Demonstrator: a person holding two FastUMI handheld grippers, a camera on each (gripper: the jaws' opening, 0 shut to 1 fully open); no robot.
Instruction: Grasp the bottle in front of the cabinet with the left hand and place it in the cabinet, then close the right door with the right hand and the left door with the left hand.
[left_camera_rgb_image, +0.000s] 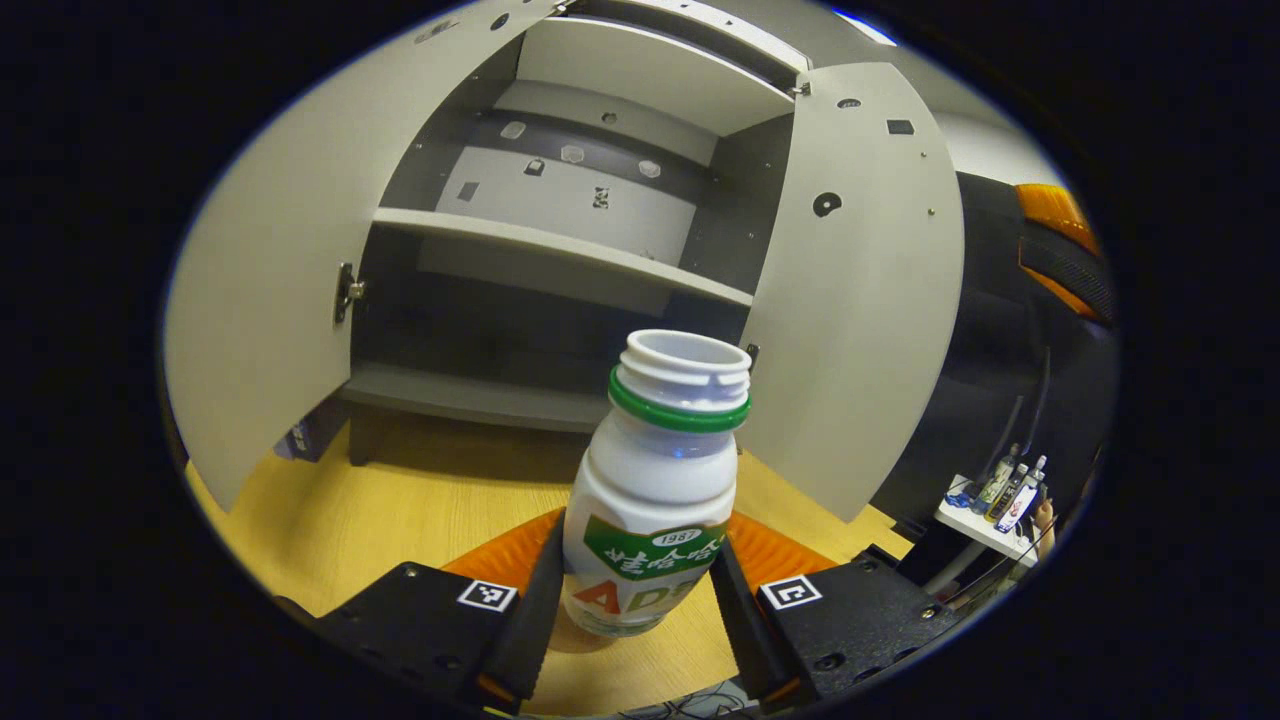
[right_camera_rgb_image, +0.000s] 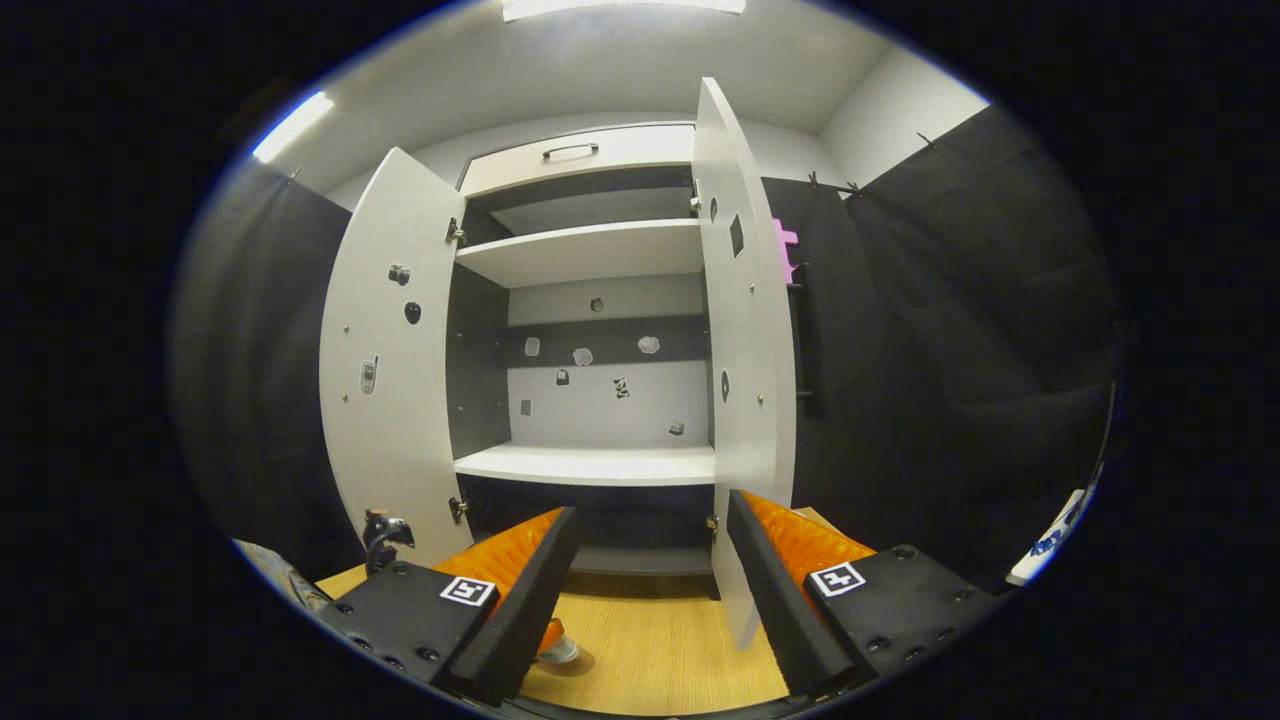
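Note:
A white bottle with a green neck ring and no cap stands on the wooden table in front of the cabinet. My left gripper is shut on its lower body, one finger on each side of the label. The cabinet has both doors wide open: left door, right door. Its shelves are bare. In the right gripper view, my right gripper is open and holds nothing. It faces the cabinet, close to the edge of the right door. The left door swings outward.
A small white side table with a few bottles stands low at the right in the left gripper view. A drawer with a handle sits above the cabinet. Black cloth walls flank the cabinet on both sides.

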